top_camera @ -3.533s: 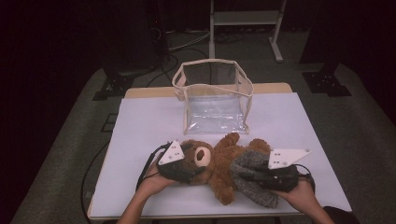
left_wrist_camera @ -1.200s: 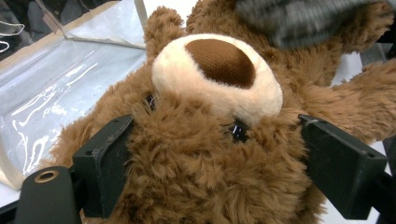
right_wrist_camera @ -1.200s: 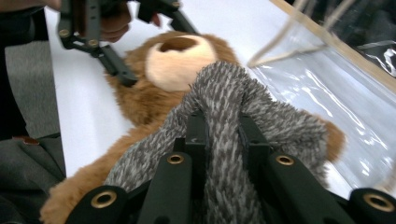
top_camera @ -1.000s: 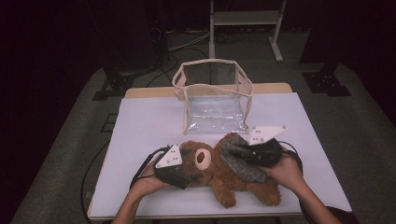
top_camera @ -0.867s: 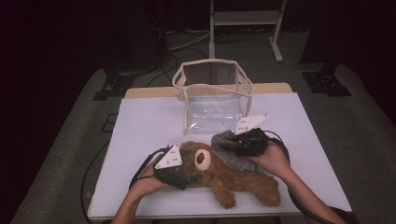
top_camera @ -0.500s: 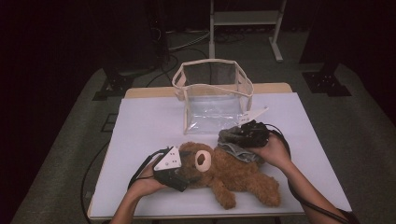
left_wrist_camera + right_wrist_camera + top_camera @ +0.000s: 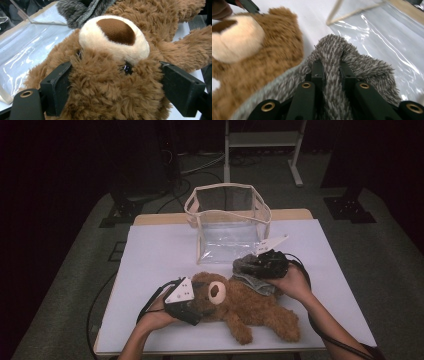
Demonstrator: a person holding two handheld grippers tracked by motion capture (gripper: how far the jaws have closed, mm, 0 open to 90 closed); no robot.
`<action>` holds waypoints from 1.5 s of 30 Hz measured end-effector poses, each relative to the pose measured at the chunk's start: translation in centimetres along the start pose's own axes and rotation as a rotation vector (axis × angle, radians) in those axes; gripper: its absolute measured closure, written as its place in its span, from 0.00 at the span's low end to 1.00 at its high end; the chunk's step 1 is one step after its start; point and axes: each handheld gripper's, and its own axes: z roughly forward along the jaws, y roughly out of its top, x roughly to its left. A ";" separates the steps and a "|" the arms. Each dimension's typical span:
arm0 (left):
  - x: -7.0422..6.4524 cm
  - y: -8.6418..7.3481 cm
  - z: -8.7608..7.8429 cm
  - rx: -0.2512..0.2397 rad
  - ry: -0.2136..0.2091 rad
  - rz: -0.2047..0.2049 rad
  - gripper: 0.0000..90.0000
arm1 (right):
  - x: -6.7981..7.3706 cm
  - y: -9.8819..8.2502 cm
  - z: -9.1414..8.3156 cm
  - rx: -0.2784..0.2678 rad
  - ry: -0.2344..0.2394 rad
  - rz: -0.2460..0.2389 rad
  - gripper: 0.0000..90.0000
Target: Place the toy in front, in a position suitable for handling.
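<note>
High view: white table (image 7: 150, 255) with a clear, tan-trimmed bag (image 7: 227, 222) standing open at the far side. Teddy bear (image 7: 245, 307) lies on its back near the front edge, head toward the left gripper (image 7: 192, 307).

- Left gripper view: jaws spread around the bear's head, one pad at each side, fur pressed against both. Muzzle and brown nose (image 7: 116, 31) sit just beyond the pads. This reads as an anchoring hold on the bear.
- Right gripper (image 7: 257, 265) is beyond the bear's chest, between bear and bag. Right gripper view: jaws pressed nearly together, pinching a fold of grey fuzzy garment (image 7: 352, 62); the fabric bunches up over and around the jaw tips. Clear bag wall lies just past the fold; bear's muzzle off to the jaws' left.
- Garment's other end trails from the jaws back onto the bear's torso (image 7: 255, 282).

Judgement, step in hand: peeling the grey garment off the bear. To do it well:
- keep the head hold firm so the bear does not slide with the pull;
- draw the fabric away along the bear's body, not straight up, so it does not snag on an arm;
- grip is on a thin fold only, so pull steadily; a jerk could slip the fuzzy fabric out;
- mind the bag close behind the right jaws.
</note>
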 end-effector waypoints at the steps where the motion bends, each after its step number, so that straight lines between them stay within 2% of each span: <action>1: 0.0 0.0 0.0 0.000 0.000 0.001 0.18 | -0.3 -0.6 -0.5 -0.011 -0.003 0.017 0.86; 5: 0.0 0.1 0.0 0.003 0.008 0.000 0.18 | -1.6 -3.8 -3.4 -0.058 -0.019 0.110 0.86; 7: 0.1 0.1 0.2 -0.001 0.013 -0.008 0.18 | -2.1 -5.3 -5.1 -0.055 -0.057 0.134 0.86; 9: 0.1 0.1 0.2 0.003 0.016 -0.007 0.18 | -2.5 -6.5 -6.9 -0.066 -0.072 0.162 0.86; 11: 0.1 0.2 0.3 0.005 0.019 -0.007 0.18 | -2.4 -7.2 -8.4 -0.079 -0.087 0.172 0.86; 13: 0.2 0.2 0.3 0.005 0.021 -0.010 0.18 | -1.7 -7.6 -9.4 -0.117 -0.053 0.159 0.86; 14: 0.2 0.3 0.4 0.005 0.023 -0.013 0.18 | -1.4 -7.5 -9.6 -0.121 -0.053 0.154 0.86; 15: 0.2 0.3 0.4 0.004 0.024 -0.015 0.18 | -1.0 -7.4 -9.7 -0.127 -0.052 0.140 0.86; 17: 0.2 0.2 0.4 0.006 0.022 -0.014 0.18 | -0.3 -7.1 -9.4 -0.160 -0.012 0.131 0.86; 19: 0.1 0.2 0.3 0.007 0.022 -0.007 0.18 | -0.1 -6.8 -8.6 -0.169 0.008 0.118 0.86; 22: 0.2 0.1 0.3 0.002 0.020 -0.015 0.18 | -0.7 -7.1 -7.2 -0.164 0.023 0.134 0.86; 23: 0.2 0.1 0.3 0.001 0.020 -0.016 0.18 | -1.2 -7.6 -6.8 -0.158 0.010 0.149 0.86; 25: 0.2 0.2 0.3 -0.001 0.019 -0.017 0.18 | -1.9 -8.5 -6.6 -0.135 -0.016 0.174 0.86; 27: 0.3 0.1 0.3 -0.003 0.018 -0.018 0.18 | -1.9 -8.9 -7.0 -0.148 -0.008 0.191 0.86; 30: 0.4 0.1 0.3 -0.002 0.014 -0.020 0.18 | -0.6 -8.0 -8.2 -0.181 0.024 0.152 0.86; 34: 0.3 0.1 0.3 0.001 0.020 -0.015 0.18 | 2.2 -5.5 -9.6 -0.230 0.062 0.047 0.86; 37: 0.2 0.1 0.3 -0.002 0.023 -0.016 0.18 | 4.2 -4.1 -10.0 -0.276 0.110 -0.021 0.86; 39: 0.3 0.1 0.3 -0.002 0.024 -0.016 0.18 | 5.0 -3.7 -9.9 -0.276 0.124 -0.056 0.86; 40: 0.3 0.1 0.3 -0.001 0.024 -0.017 0.18 | 5.3 -3.7 -9.5 -0.262 0.115 -0.067 0.86; 42: 0.3 0.1 0.3 0.000 0.024 -0.012 0.18 | 5.0 -4.3 -8.3 -0.227 0.117 -0.046 0.86; 44: 0.4 0.1 0.0 -0.002 0.021 -0.007 0.17 | 4.6 -5.2 -6.9 -0.175 0.089 -0.034 0.86; 45: 0.5 0.1 -0.2 -0.004 0.019 -0.010 0.17 | 4.2 -5.9 -6.4 -0.184 0.109 0.000 0.86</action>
